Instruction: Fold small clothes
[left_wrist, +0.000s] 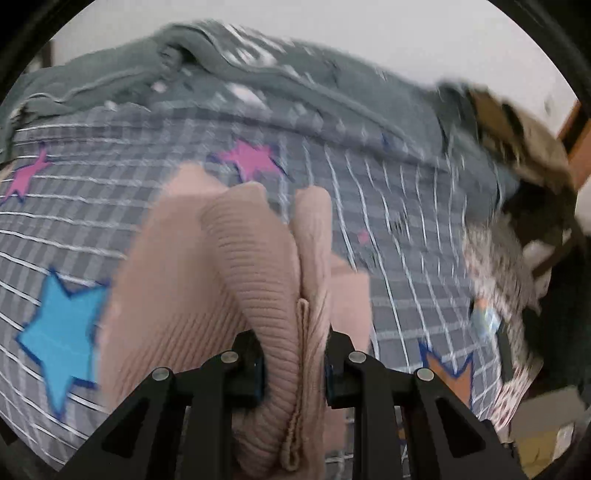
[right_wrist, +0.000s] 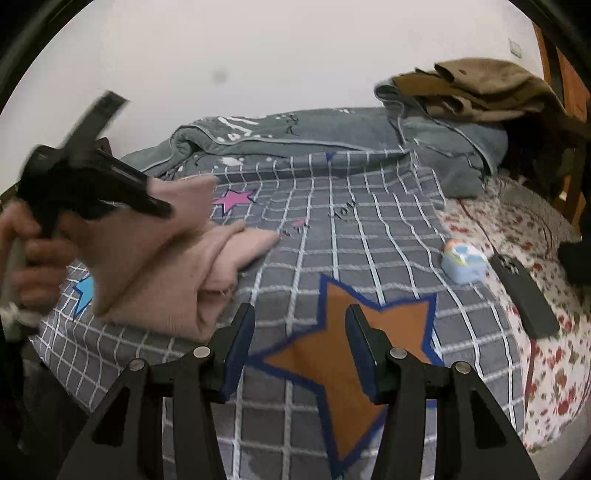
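Left claw (left_wrist: 291, 373) pinching a ribbed fold of the pink sweater (left_wrist: 258, 280), lifting that edge clear of the bed (left_wrist: 388, 206). Seen from the right wrist, same claw (right_wrist: 147, 199) up at the left with a hand (right_wrist: 33, 254) on its grip, pink cloth hanging from it, rest of the sweater (right_wrist: 207, 273) bunched on the grey checked cover. Right claw (right_wrist: 299, 347) spread and empty, hovering over the orange star (right_wrist: 332, 369), near the sweater but apart from it. Step in hand, by the look of it: carrying a raised edge across for a fold. Next move likely calls for laying that edge flat over the body of the garment, right claw pinning or taking the opposite corner. Motion blur hiding which part of the garment is gripped.
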